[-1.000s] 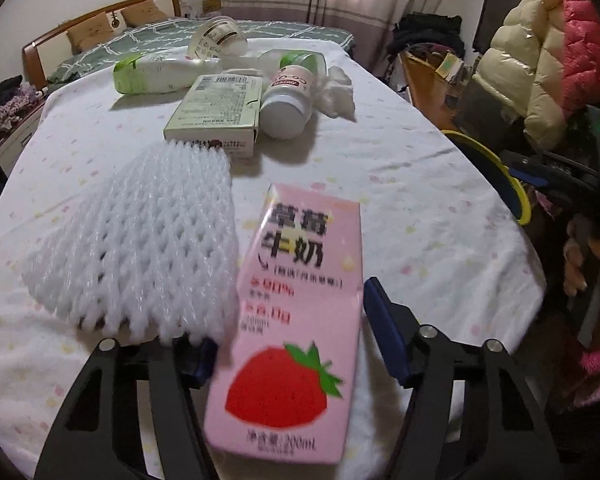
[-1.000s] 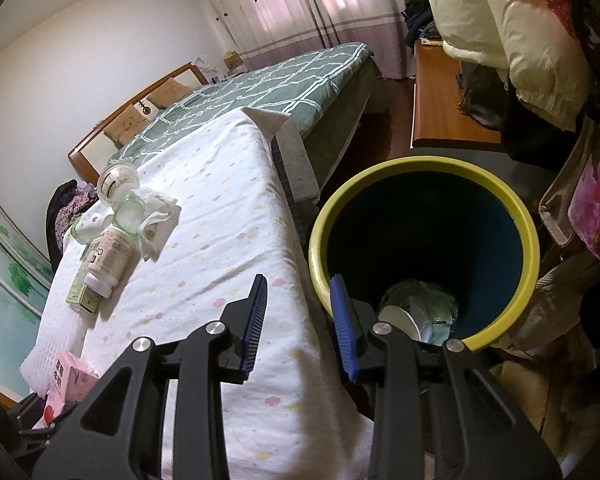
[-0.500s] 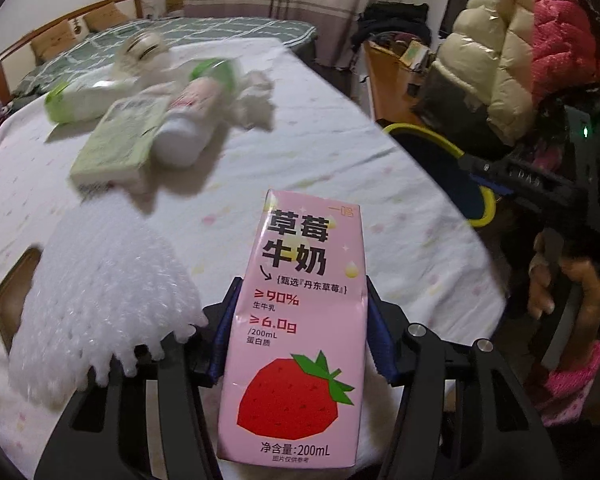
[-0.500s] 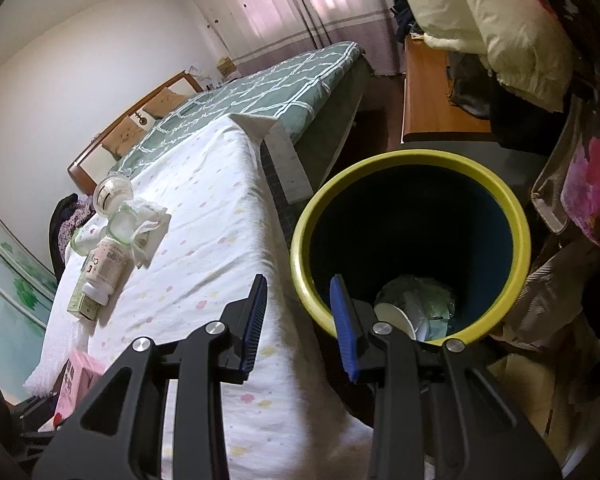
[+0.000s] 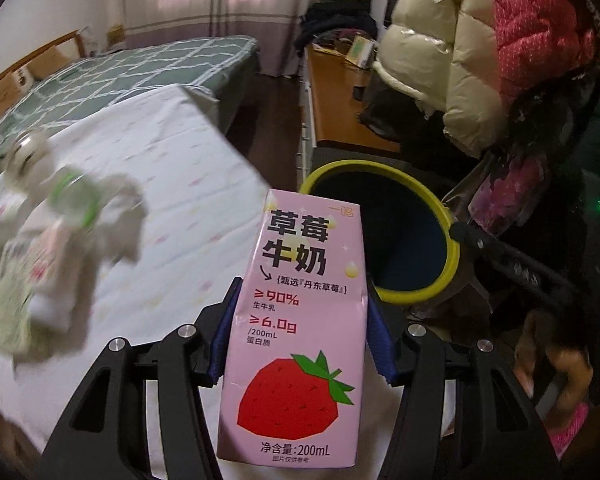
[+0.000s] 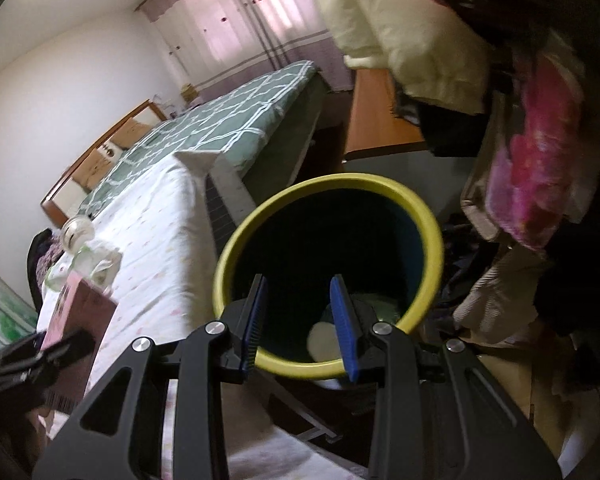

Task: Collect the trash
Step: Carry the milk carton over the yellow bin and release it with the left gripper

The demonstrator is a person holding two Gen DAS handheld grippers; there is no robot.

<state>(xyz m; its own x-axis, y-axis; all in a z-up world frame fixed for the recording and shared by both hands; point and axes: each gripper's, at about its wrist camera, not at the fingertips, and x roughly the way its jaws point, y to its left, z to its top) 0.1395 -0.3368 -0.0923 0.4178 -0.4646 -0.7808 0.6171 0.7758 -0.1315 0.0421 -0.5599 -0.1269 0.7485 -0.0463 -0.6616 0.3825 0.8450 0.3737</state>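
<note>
Step in hand: carried the pink strawberry milk carton from the table with the spotted cloth toward the yellow-rimmed bin; judged as the transport part of one collect cycle, release not yet done.

Left gripper: closed firmly on the carton, blue pads pressed on its two narrow sides at about mid-height; held clear of the cloth.

Right gripper: jaws partly apart, nothing between them; hung just over the near rim of the bin, pointed down into it.

Carton place: in the left gripper, above the table's edge, its top in front of the near rim of the bin in the left wrist view; seen also at the left edge of the right wrist view.

Carton axis: long axis ran along the gripper's fingers, away from the camera; top end with the big characters pointed forward toward the bin, bottom end with the volume print nearest the wrist; printed front face turned up.

Bin content: some pale trash at the bottom, otherwise dark and hard to tell.

Left on the table: blurred bottles and tissue, well apart from the bin.

Next move, as judgement: needed the carton brought fully over the bin's mouth, then the jaws opened. Risk: opened too early, carton likely to hit the rim or fall beside the bin.
</note>
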